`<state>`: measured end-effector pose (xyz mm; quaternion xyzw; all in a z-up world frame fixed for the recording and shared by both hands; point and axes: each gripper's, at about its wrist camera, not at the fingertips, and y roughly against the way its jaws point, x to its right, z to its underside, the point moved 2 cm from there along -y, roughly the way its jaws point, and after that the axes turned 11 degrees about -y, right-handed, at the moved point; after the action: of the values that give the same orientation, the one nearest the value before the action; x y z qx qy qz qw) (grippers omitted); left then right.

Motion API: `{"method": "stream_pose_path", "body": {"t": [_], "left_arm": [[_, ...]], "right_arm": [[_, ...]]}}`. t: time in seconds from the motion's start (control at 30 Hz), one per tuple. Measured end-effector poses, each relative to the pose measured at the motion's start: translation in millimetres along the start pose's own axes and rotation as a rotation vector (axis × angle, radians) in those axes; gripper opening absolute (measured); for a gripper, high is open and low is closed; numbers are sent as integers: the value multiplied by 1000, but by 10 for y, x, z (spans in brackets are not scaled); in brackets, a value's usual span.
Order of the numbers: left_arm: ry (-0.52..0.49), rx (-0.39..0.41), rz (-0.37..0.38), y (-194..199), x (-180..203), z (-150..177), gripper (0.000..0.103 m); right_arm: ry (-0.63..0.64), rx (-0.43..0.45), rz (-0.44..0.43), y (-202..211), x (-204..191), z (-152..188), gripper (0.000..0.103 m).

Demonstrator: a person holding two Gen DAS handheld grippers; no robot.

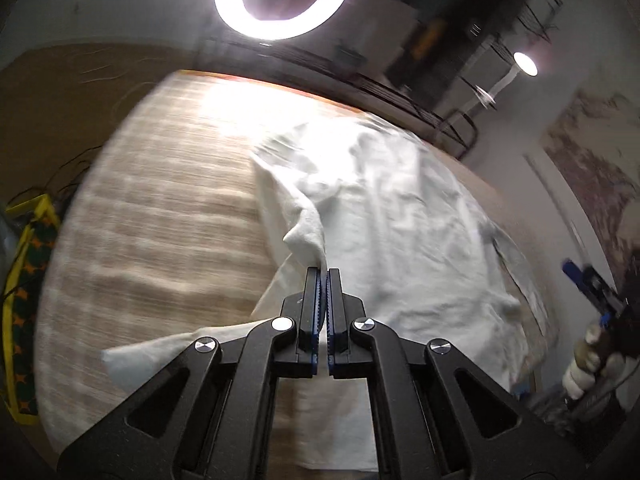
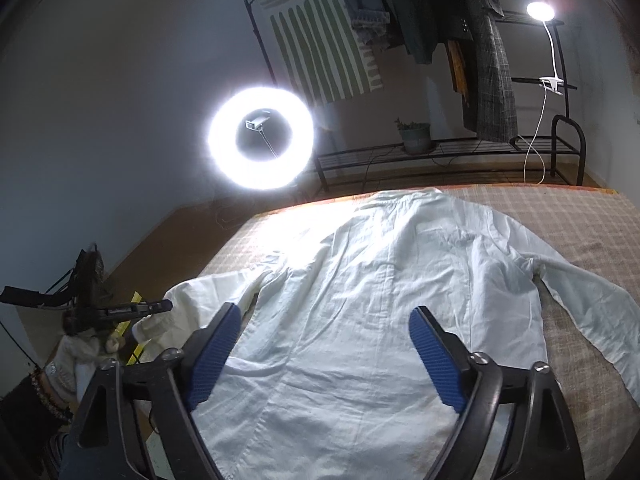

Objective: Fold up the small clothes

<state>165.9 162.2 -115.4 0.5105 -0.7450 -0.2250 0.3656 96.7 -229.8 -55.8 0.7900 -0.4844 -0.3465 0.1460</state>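
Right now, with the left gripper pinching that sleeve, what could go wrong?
The left gripper holds only a thin edge of the shirt sleeve, so it may slip out. The right gripper hangs open over the shirt, holding nothing, so pulling the sleeve might drag the whole shirt across the bed.

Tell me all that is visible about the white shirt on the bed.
The white shirt is long-sleeved, of thin, creased woven cloth, with a centre seam. It lies spread flat on the checked bedcover, collar toward the far edge. One sleeve stretches out over the cover at the right. The other sleeve is pinched in the shut jaws of the left gripper and raised off the bed. The right gripper hangs open above the hem, not touching.
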Motion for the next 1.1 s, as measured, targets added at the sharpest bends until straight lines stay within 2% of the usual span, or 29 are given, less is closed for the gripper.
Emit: {"method": "stream_pose_path", "body": {"t": [0.13, 0.23, 0.4, 0.47, 0.5, 0.53, 0.6, 0.67, 0.73, 0.83, 0.93, 1.03, 1.1], "left_arm": [[-120, -62, 35, -175, 553, 133, 0], [-205, -103, -4, -311, 812, 240, 0], [-207, -157, -1, -516, 971, 416, 0], [-233, -195, -7, -593, 1037, 481, 18], [-244, -207, -5, -606, 1080, 508, 37], [-249, -201, 3, -575, 1116, 531, 43], [-246, -180, 24, -443, 1141, 548, 43], [-220, -156, 45, -294, 1105, 524, 43], [-181, -102, 37, -60, 957, 516, 51], [-88, -52, -62, 130, 578, 470, 54], [78, -77, -111, 92, 81, 512, 54], [163, -137, -101, -40, -126, 651, 54], [183, -170, -83, -111, -131, 753, 54]], "right_arm": [[11, -24, -12, -19, -13, 31, 76], [-10, -67, -41, -69, 10, 56, 69], [-81, -147, -65, -238, 95, 82, 65], [-104, -179, -69, -313, 132, 99, 65], [-110, -192, -67, -350, 146, 113, 65], [-112, -202, -63, -382, 155, 129, 65], [-98, -215, -45, -431, 148, 168, 65], [-78, -227, -31, -470, 130, 201, 65], [-63, -241, -24, -505, 111, 236, 65], [-51, -271, -25, -584, 68, 303, 65], [-73, -315, -42, -697, 20, 378, 65], [-90, -376, -66, -851, -60, 492, 64], [-87, -419, -81, -941, -128, 581, 64]]}}
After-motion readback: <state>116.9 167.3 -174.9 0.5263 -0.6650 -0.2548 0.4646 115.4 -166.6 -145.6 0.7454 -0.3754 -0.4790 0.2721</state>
